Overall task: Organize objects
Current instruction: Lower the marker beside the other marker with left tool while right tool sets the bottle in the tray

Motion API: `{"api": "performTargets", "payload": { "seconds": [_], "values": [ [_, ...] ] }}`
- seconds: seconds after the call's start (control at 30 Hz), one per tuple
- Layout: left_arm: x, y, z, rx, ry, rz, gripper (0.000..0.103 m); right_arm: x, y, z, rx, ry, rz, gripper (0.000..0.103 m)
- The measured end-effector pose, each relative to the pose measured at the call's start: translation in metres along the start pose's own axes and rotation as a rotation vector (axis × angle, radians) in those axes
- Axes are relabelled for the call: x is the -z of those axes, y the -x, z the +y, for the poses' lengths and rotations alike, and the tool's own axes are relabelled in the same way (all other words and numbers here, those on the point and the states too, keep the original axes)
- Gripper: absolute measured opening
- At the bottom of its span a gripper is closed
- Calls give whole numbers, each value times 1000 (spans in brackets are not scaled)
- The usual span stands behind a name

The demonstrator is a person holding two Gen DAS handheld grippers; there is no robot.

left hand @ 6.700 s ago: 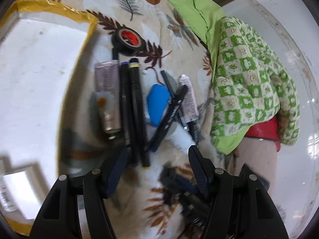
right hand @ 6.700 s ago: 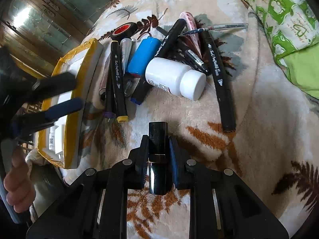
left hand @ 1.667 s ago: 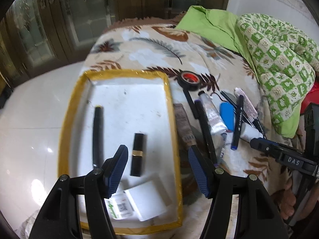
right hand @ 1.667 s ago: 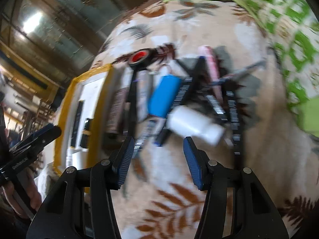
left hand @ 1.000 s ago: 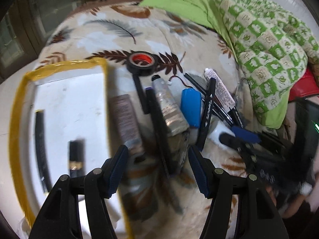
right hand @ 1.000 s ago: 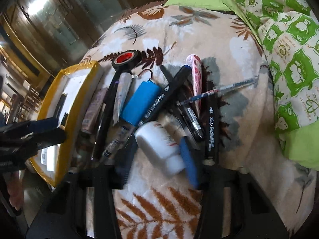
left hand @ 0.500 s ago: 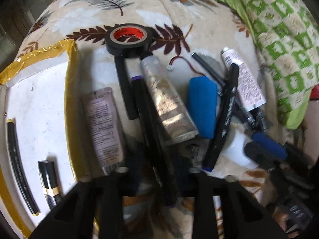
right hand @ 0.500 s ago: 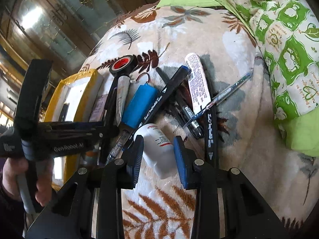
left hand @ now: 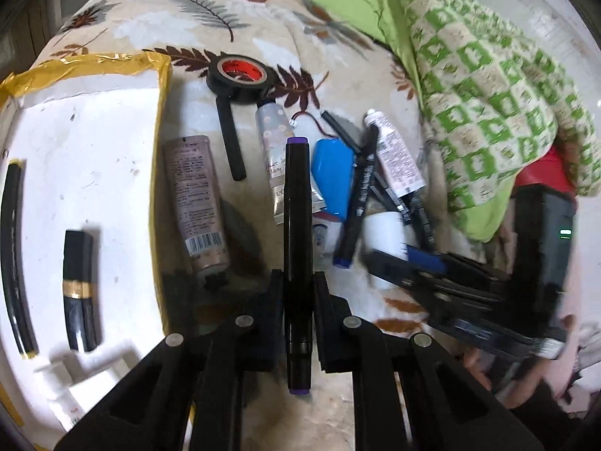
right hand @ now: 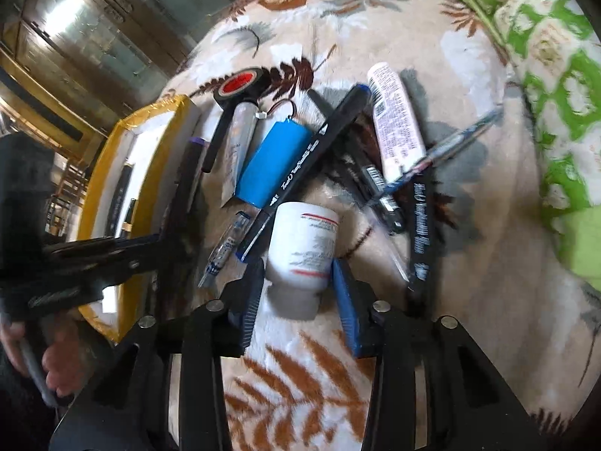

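Note:
My left gripper (left hand: 296, 293) is closing, its pads pressed on a black marker with purple ends (left hand: 296, 206) that points away over the pile. The right wrist view shows that left gripper (right hand: 169, 240) at the left, beside the white tray with a yellow taped rim (right hand: 165, 173). My right gripper (right hand: 298, 293) is opening. A white bottle (right hand: 302, 244) lies between its blue pads, cap toward the camera. I cannot see the pads pressing on the bottle. The white tray (left hand: 159, 112) holds a black lipstick (left hand: 79, 289) and a black pen (left hand: 13, 255).
On the leaf-print blanket lie a black tape roll (left hand: 240, 75), a blue battery pack (left hand: 332, 176), a beige tube (left hand: 197, 203), a white tube (left hand: 396, 154) and several black markers. A green checked cloth (left hand: 488, 86) bounds the right side. A hand (right hand: 60, 372) grips the left tool.
My left gripper came from over the tray to the pile and shut on the purple-ended marker. The right gripper settled around the white bottle, its jaws narrowing and then widening.

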State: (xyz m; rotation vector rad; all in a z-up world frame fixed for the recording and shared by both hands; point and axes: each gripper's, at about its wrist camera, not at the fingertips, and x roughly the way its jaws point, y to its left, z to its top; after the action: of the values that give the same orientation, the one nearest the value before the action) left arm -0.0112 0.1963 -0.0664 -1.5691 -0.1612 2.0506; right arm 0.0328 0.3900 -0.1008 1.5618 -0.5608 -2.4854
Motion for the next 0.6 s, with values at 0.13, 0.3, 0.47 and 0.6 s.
{"api": "performTargets", "payload": {
  "seconds": [0.13, 0.3, 0.47, 0.6],
  "values": [
    [-1, 29, 5, 39, 23, -39, 13, -2, 7, 8, 20, -10, -17, 38],
    [1, 79, 27, 52, 70, -96, 13, -4, 38, 35, -68, -29, -93, 38],
    [8, 118, 67, 5, 115, -145, 13, -15, 45, 88, -185, 8, -100, 38],
    [10, 130, 101, -28, 159, -156, 13, -22, 25, 130, -220, 40, -54, 38]
  ]
}}
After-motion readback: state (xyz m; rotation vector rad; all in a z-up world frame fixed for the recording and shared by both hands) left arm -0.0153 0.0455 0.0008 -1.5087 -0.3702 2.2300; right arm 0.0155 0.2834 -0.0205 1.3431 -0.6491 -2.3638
